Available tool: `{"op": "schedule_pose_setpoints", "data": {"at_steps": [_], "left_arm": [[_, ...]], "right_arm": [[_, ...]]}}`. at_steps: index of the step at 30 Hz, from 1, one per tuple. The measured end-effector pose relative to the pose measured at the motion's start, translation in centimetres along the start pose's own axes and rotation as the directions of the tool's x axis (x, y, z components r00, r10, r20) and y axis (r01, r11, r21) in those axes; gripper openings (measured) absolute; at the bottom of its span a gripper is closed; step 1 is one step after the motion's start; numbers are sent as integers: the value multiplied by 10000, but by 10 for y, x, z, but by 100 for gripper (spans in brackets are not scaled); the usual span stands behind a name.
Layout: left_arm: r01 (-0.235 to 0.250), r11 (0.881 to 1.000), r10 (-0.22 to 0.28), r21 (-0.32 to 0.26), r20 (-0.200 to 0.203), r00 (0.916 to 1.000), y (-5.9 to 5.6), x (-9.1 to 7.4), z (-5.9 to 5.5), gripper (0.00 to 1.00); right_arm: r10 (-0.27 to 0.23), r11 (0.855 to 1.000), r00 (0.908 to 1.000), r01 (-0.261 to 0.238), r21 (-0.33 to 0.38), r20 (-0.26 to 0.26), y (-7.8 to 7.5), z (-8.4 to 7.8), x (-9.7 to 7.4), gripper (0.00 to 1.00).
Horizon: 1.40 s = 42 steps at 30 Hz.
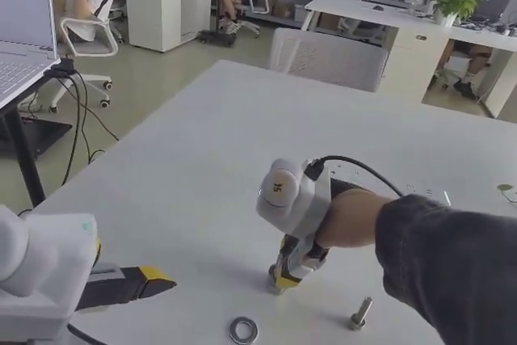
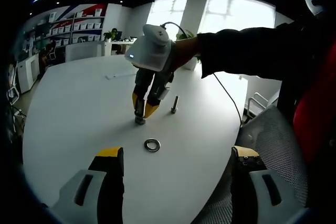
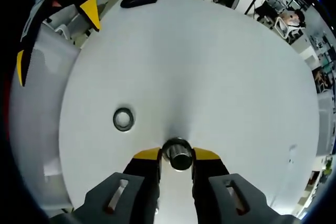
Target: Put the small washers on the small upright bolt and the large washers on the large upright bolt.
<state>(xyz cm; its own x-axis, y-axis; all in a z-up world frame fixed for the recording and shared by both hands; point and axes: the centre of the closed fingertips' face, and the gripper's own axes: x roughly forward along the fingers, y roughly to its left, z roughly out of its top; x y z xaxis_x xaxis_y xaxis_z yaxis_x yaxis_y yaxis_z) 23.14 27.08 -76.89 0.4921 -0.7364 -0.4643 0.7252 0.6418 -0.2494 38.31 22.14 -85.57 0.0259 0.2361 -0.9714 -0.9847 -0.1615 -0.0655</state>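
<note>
Loose washer (image 1: 243,330): flat on table (image 1: 242,159), between large upright bolt (image 2: 140,120), pinched narrowly by right gripper (image 3: 177,156), and left gripper (image 2: 176,161) (jaws wide, empty), probably nearer the left.

The large bolt (image 1: 277,286) is stood on the table (image 1: 242,135), held between the right gripper's (image 1: 283,279) jaws. A washer (image 1: 243,330) is laid just before it, the small bolt (image 1: 360,313) is set to its right, and the left gripper (image 1: 160,283) is held well to its left.
</note>
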Motion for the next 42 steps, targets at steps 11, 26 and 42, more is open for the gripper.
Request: {"op": "schedule_pose_setpoints", "data": {"at_steps": [11, 26, 42], "left_arm": [[-31, 10000, 31, -46, -23, 10000, 1, 2, 0, 84], [-40, 10000, 40, -41, -43, 10000, 1, 3, 1, 84], [60, 9999, -59, 90, -55, 10000, -2, 5, 5, 84]], "right_arm": [[8, 9999, 10000, -8, 104, -36, 0, -6, 6, 23], [146, 9995, 9999, -146, 274, 17, 1, -8, 8, 25], [-102, 9968, 9988, 63, 797, 488, -2, -11, -10, 43]]}}
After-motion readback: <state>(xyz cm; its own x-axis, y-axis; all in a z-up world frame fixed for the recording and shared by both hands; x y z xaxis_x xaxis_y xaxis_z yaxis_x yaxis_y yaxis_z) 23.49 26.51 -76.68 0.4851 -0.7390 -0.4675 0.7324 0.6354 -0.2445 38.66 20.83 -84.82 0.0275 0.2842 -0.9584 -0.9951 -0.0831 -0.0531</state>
